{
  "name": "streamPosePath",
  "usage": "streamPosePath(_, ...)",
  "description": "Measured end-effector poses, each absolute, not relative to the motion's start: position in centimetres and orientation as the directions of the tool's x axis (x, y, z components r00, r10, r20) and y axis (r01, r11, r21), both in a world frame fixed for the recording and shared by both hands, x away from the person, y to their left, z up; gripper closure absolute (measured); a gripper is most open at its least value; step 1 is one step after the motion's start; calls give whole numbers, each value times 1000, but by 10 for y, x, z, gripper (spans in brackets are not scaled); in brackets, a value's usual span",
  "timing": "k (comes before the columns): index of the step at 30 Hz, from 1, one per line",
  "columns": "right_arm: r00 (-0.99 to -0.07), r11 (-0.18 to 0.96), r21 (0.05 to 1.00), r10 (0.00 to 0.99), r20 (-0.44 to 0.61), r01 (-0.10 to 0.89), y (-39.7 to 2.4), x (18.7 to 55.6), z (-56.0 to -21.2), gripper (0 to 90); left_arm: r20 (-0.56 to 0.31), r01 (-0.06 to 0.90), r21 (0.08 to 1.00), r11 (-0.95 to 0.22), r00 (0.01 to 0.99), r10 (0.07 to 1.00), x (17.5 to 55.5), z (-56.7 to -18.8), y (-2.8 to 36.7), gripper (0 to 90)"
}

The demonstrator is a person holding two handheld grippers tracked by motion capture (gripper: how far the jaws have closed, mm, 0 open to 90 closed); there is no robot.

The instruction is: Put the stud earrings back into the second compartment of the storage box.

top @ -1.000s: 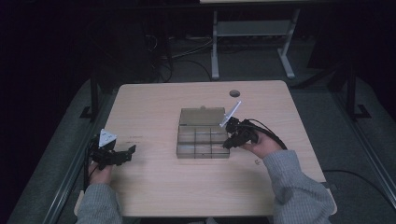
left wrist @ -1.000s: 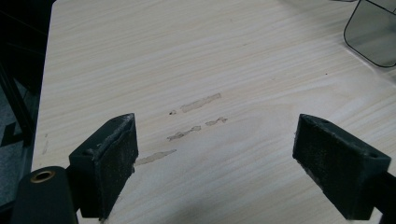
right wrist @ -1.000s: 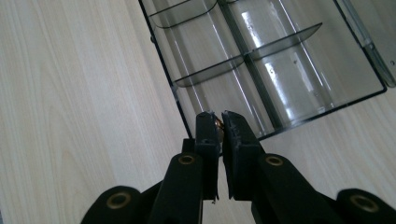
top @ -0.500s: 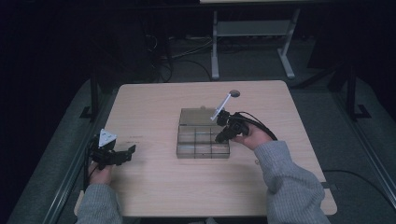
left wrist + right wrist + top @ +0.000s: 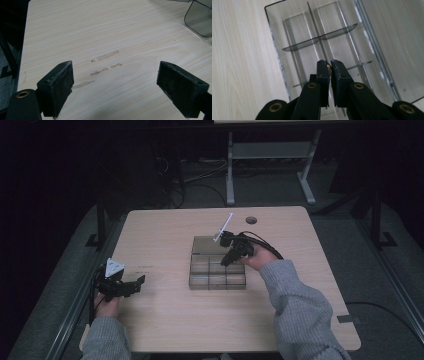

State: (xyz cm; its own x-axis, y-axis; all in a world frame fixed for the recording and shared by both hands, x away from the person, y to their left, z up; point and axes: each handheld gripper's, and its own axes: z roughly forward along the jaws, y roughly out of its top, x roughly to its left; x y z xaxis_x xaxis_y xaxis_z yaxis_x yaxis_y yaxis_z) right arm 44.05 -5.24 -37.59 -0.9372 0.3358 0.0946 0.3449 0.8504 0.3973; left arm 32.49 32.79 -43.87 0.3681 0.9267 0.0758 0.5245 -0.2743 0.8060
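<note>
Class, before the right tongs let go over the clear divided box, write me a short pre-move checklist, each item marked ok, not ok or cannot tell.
1. Right tongs above the clear divided box: ok.
2. Right jaws nearly shut on a small orange-gold item: ok.
3. What the item is: cannot tell.
4. Compartments below bare: ok.
5. Left tongs open, parked away from the box over the table: ok.

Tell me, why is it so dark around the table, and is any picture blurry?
High view: the table is lit, the floor and room behind are nearly black. Left gripper view: sharp wood grain, the open tongs slightly soft. Right gripper view: pale glare across the clear box, and the closed tongs look crisp.
</note>
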Motion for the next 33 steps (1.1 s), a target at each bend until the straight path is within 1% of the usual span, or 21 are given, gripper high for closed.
streamPosePath(7,-935,851,389,337,109,352,-41,452,-381,844,77,525,805,-276,370,926,325,-439,328,138)
streamPosePath(13,-931,856,367,344,120,363,-28,464,-396,844,73,523,808,-271,368,927,325,-439,328,138)
streamPosePath(17,-930,868,336,352,105,367,-22,467,-407,843,75,522,808,-273,369,926,325,-439,328,138)
streamPosePath(24,-927,874,307,358,115,376,-17,475,-421,843,74,524,806,-274,371,926,325,-439,328,138)
streamPosePath(33,-925,876,299,361,116,379,-12,479,-431,843,73,525,806,-274,371,926,325,-439,328,138)
